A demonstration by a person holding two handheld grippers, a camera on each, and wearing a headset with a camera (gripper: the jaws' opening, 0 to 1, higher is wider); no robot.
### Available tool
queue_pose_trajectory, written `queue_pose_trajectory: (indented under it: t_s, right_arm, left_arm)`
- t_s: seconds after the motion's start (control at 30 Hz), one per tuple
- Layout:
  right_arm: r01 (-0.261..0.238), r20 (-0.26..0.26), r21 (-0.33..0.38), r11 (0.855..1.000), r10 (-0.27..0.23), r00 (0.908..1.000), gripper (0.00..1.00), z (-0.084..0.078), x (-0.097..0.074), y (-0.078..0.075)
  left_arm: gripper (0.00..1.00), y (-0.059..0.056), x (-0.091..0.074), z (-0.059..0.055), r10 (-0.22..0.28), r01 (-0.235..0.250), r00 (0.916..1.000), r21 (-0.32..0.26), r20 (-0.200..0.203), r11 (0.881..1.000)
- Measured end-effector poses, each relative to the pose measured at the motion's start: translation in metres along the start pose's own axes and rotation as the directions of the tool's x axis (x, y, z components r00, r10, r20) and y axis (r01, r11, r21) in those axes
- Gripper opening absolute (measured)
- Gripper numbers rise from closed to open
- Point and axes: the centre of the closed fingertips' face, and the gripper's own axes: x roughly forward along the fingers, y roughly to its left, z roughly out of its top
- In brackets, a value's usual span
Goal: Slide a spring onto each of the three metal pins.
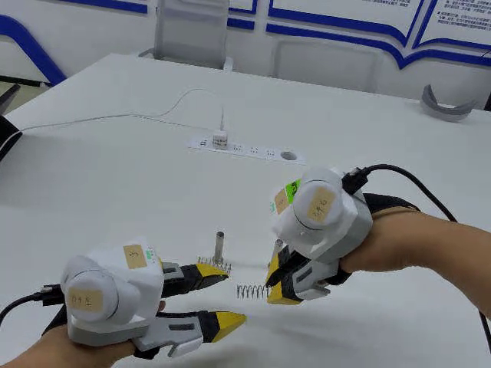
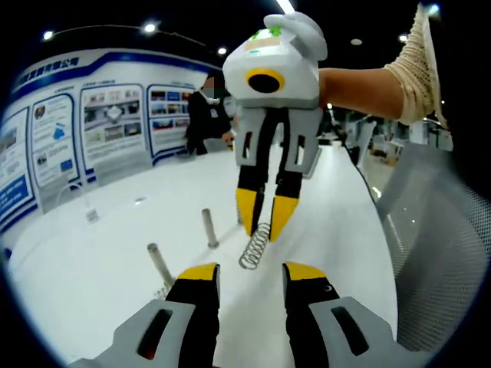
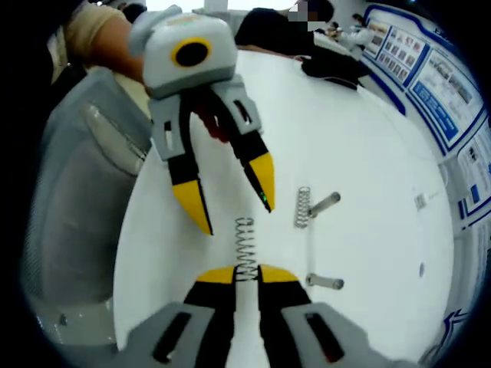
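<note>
- You are working over a broad white tabletop (image 1: 115,176). A white power strip (image 1: 245,148) and its thin white cable (image 1: 115,116) lie well beyond your grippers, and blue-trimmed wall panels (image 1: 345,19) stand at the back.
- Your right gripper (image 1: 275,287) has its yellow-tipped jaws pinched almost together on one end of a thin coiled metal spring (image 1: 252,291). The rest of the coil sticks out free beyond the tips, towards your left gripper (image 1: 225,295).
- Your left gripper holds nothing. Its yellow-tipped jaws stand wide apart and point at the held spring, with the tips near it but not touching.
- A short grey metal pin (image 1: 219,247) stands upright on the table just beyond the left gripper's far jaw.
- A second coiled metal spring (image 1: 213,263) lies loose on the table at that pin's foot. You cannot tell whether the two touch.
- A second upright grey pin (image 3: 326,282) stands near the first, bare, just beside your right gripper's tips. In the head view that gripper's body partly hides it.
</note>
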Motion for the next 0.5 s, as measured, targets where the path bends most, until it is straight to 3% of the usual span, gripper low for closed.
queue_pose_trajectory:
  t_s: [0.5]
  right_arm:
    - [-0.02, -0.014, -0.065, 0.998, 0.019, 0.9997, 0.11, 0.0078, -0.0047, 0.0089]
  left_arm:
    - [0.13, -0.0089, 0.0044, 0.0043, -0.033, 0.033, 0.9994, 0.07, 0.004, 0.997]
